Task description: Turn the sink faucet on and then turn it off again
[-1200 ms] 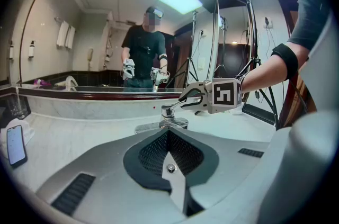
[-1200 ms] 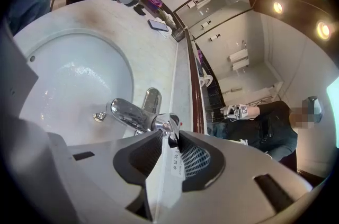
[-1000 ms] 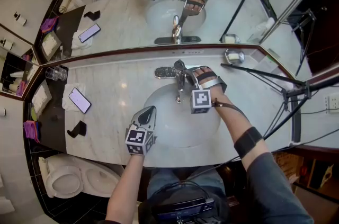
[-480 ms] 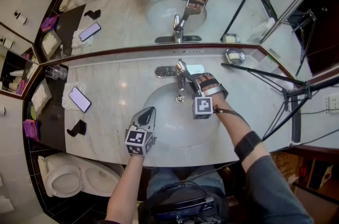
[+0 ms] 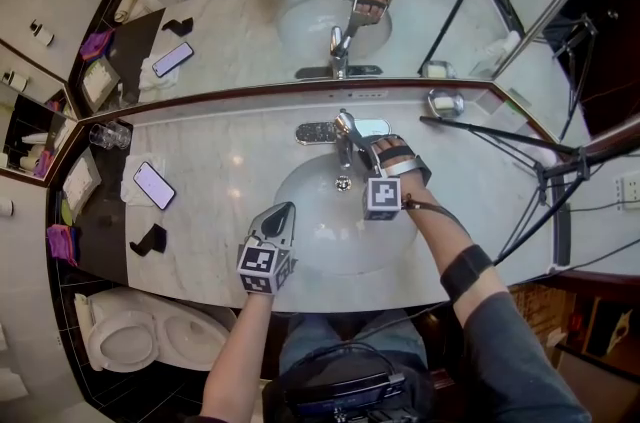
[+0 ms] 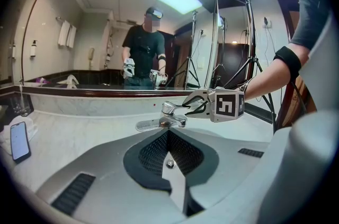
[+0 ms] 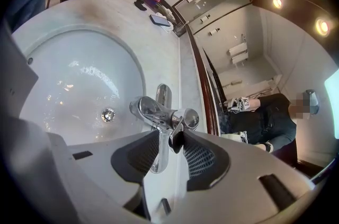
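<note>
the chrome single-lever faucet (image 5: pixel 343 139) stands on the grey-veined white marble counter (image 5: pixel 220 161) at the 12 o'clock edge of the white oval sink basin (image 5: pixel 318 236). its spout reaches out over the round metal drain (image 5: pixel 343 183).

the right gripper (image 5: pixel 357 151) comes in from about 4 o'clock of the faucet, pointing slantwise down at it. in the right gripper view the faucet (image 7: pixel 159 106) fills the middle and its flat chrome lever (image 7: pixel 160 151) runs down into the gap between the right gripper (image 7: pixel 168 135) jaws. these jaws have just been opening. they stand apart with the lever between them, and i see no firm squeeze on it.

the left gripper (image 5: pixel 284 208) hangs over the basin's 8 o'clock rim, well apart from the faucet and aimed toward it. in the left gripper view the left gripper (image 6: pixel 168 133) has its two dark ribbed tips drawn together with nothing between them. the faucet (image 6: pixel 168 114) shows beyond them.

at 9 o'clock of the basin a dark-rimmed smartphone with a lit screen (image 5: pixel 154 185) lies on a white folded cloth (image 5: pixel 130 189). a clear drinking glass (image 5: pixel 108 136) stands at 10 o'clock near the wall mirror (image 5: pixel 230 21). a small shiny metal dish (image 5: pixel 445 103) sits at 2 o'clock.
</note>
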Demonstrator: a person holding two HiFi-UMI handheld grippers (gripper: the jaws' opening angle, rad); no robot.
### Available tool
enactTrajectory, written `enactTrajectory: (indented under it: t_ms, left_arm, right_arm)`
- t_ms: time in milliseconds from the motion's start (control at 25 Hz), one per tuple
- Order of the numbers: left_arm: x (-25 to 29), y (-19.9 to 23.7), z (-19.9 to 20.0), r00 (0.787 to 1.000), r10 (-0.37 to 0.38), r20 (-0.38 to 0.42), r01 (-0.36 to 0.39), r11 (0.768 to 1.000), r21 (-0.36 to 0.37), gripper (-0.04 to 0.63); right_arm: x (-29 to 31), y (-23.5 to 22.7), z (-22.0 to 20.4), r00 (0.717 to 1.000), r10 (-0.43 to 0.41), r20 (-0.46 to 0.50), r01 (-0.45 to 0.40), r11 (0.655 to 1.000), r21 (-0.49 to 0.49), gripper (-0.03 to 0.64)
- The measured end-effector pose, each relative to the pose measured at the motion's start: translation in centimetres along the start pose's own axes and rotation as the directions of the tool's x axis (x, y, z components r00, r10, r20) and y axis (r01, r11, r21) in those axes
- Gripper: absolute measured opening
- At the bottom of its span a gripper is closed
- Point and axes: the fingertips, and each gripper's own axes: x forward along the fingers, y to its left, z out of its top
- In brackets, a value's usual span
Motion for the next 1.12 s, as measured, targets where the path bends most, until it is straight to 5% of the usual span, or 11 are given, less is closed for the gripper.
enactTrajectory:
  t_ms: [480, 760, 1120]
  left_arm:
    - [-3.0, -0.1, 1.0, 0.999, 0.017, 0.04, -0.018, 1.0, 0.02, -0.005]
    - [-5.2, -1.2, 1.9, 0.998, 0.011, 0.064, -0.013, 0.999, 0.029, -0.005]
    - [-8.4, -1.7, 3.1, 0.996, 0.023, 0.088, -0.028, 0.998, 0.058, -0.005]
  right_arm:
    - [-5.1, 0.2, 0.5, 1.0, -0.022, 0.002, 0.021, 0.982, 0.186, 0.147]
    - [-11.7, 0.9, 0.0, 0.998, -0.061, 0.01, 0.054, 0.935, 0.351, 0.037]
    - [-18.5, 2.2, -1.3, 0.997, -0.076, 0.029, 0.044, 0.808, 0.587, 0.017]
